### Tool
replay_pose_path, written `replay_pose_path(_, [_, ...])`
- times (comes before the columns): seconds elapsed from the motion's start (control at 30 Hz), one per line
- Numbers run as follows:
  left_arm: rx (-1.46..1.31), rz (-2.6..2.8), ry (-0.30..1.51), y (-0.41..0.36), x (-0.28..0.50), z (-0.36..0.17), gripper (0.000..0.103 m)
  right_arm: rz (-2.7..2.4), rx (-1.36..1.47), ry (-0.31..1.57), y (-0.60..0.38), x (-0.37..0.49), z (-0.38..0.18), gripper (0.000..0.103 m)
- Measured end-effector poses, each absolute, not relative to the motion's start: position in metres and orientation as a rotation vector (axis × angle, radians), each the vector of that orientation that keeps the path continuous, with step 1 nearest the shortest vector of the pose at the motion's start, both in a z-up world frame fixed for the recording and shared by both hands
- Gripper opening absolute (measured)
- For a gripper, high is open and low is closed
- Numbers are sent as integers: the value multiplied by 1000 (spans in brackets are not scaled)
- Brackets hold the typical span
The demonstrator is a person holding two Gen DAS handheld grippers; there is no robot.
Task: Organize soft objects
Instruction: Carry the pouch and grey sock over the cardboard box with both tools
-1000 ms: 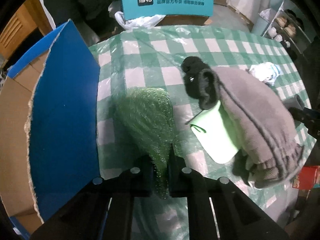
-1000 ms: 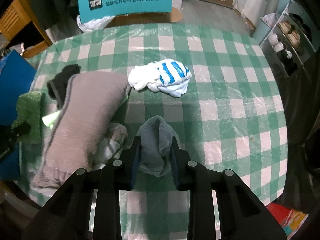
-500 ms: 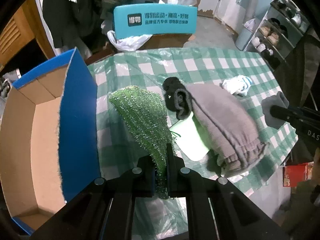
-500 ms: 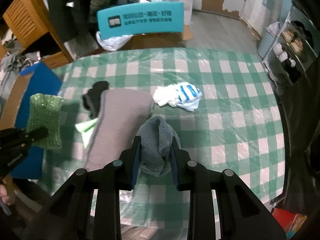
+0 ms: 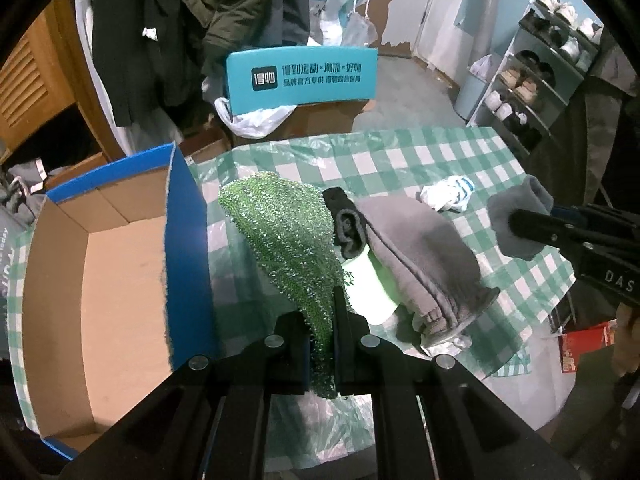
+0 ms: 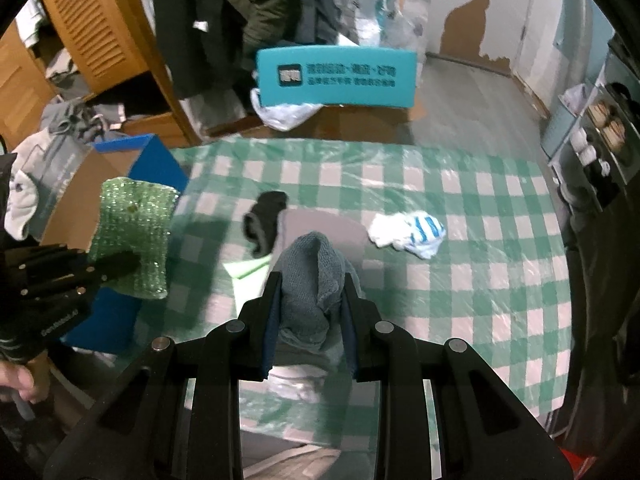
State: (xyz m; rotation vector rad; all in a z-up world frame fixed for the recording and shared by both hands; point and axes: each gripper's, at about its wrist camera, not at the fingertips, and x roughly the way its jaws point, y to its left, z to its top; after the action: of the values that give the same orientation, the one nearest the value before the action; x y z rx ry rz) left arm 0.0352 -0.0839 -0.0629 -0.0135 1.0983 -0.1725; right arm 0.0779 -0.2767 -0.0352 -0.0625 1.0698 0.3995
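Left wrist view.
- Left gripper (image 5: 322,320): jaws nearly closed, pinching one edge of the green scrub cloth (image 5: 286,240).
- Green scrub cloth: coarse, glittery knit, held above the checked table (image 5: 420,152) just beside the open cardboard box (image 5: 116,280). It fans stiffly from the pinch rather than drooping, so it is judged light and springy. An edge grip suffices.
- Grey sweatpants (image 5: 416,256): lie folded on the table over a pale green sheet (image 5: 370,284), with a dark sock (image 5: 340,216) at the far end. Judged bulky and limp; best taken at the gathered cuff or mid-fold.
- White and blue striped cloth (image 5: 446,196): crumpled on the table beyond the sweatpants. Small and light; a bunch grip should serve.

Right wrist view.
- Right gripper (image 6: 312,312): jaws clamped on the grey-blue towel (image 6: 312,280), which bulges between them.
- Grey-blue towel: held over the table, in front of the sweatpants. Thick terry, soft and compressible, judged unlikely to slip.
- Left gripper also shows at the left edge, with the green cloth over the box's blue wall (image 6: 160,164).
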Motion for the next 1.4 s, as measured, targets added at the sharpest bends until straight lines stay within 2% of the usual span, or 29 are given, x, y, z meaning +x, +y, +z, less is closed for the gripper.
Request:
replay_pose_path(0.63, [-72,-115,1051,-32,21,-36,8,521,-112,1023,-204,76,-7,25])
replay_pose_path(1.4, [-160,0,1025,55,3,-29,8,670,-200,1010,-87,74,7,25])
